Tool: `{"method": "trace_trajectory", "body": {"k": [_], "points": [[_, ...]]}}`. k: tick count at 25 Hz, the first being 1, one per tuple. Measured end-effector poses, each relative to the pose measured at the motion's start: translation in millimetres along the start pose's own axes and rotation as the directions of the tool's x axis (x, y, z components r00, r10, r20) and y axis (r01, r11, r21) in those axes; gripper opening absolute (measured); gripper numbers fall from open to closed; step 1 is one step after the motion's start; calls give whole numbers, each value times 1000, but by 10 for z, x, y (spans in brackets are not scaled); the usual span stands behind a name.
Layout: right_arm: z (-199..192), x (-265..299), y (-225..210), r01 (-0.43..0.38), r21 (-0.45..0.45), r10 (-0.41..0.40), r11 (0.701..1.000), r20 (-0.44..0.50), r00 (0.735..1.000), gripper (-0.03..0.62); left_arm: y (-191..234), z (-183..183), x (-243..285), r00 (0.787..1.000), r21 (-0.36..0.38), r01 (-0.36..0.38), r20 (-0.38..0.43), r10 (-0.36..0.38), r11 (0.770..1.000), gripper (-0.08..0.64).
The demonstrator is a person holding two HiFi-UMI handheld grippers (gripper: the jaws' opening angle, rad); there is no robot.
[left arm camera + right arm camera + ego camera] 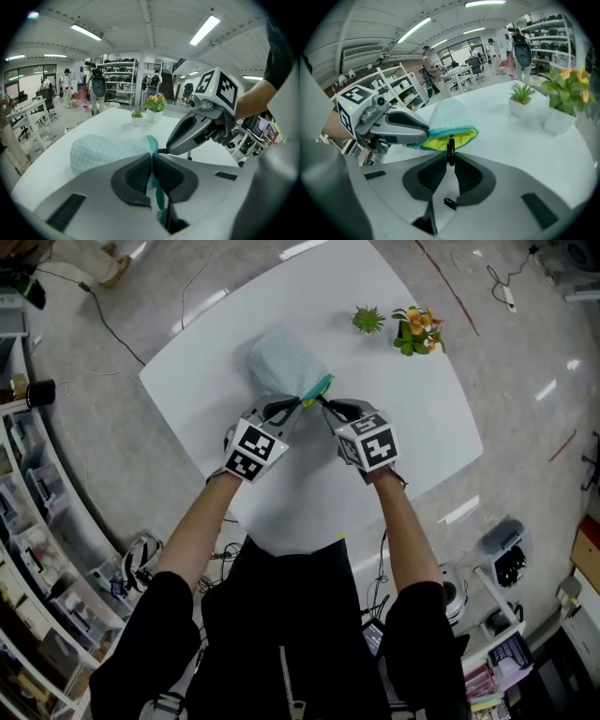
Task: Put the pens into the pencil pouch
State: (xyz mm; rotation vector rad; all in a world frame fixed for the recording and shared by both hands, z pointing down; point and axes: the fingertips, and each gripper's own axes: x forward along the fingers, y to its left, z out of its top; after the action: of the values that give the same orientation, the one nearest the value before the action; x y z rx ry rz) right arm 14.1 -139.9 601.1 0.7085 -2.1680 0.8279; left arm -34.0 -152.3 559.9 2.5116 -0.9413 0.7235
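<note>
Together at a mint pencil pouch point(281, 367) on a white table point(412, 418): left gripper point(151, 173) pinches its teal rim, right gripper point(450, 161) grips a thin black pen point(450, 149) at its yellow-lined mouth.

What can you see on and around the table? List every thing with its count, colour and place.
table: 1, white, centre
pouch: 1, pale green check with yellow lining, on the table, mouth open
pen: 1, black, at the pouch's mouth
plants: 2, far side of the table; green plant, orange-flowered plant
shelves: pale, on the floor at the left
left gripper: 1, grey, fingers shut on the pouch's rim
right gripper: 1, grey, fingers shut on the pen
</note>
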Motion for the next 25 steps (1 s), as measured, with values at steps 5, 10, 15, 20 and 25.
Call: {"method": "trace_trajectory", "body": {"k": [5, 10, 15, 20, 25], "points": [[104, 57, -5, 5, -2, -5, 1000, 25, 1000, 64, -2, 16, 7, 1000, -8, 1, 5, -1, 1000, 35], [222, 87, -36, 17, -33, -15, 999, 67, 998, 64, -3, 43, 11, 1000, -19, 14, 14, -14, 1000, 35], [330, 102, -7, 22, -82, -13, 996, 113, 994, 64, -2, 94, -10, 999, -42, 26, 29, -25, 999, 35], [426, 94, 70, 60, -180, -28, 982, 173, 985, 64, -15, 149, -44, 998, -74, 59, 41, -56, 995, 35], [457, 146, 68, 108, -250, -62, 962, 188, 980, 66, -41, 183, -48, 995, -93, 92, 48, -88, 991, 34]]}}
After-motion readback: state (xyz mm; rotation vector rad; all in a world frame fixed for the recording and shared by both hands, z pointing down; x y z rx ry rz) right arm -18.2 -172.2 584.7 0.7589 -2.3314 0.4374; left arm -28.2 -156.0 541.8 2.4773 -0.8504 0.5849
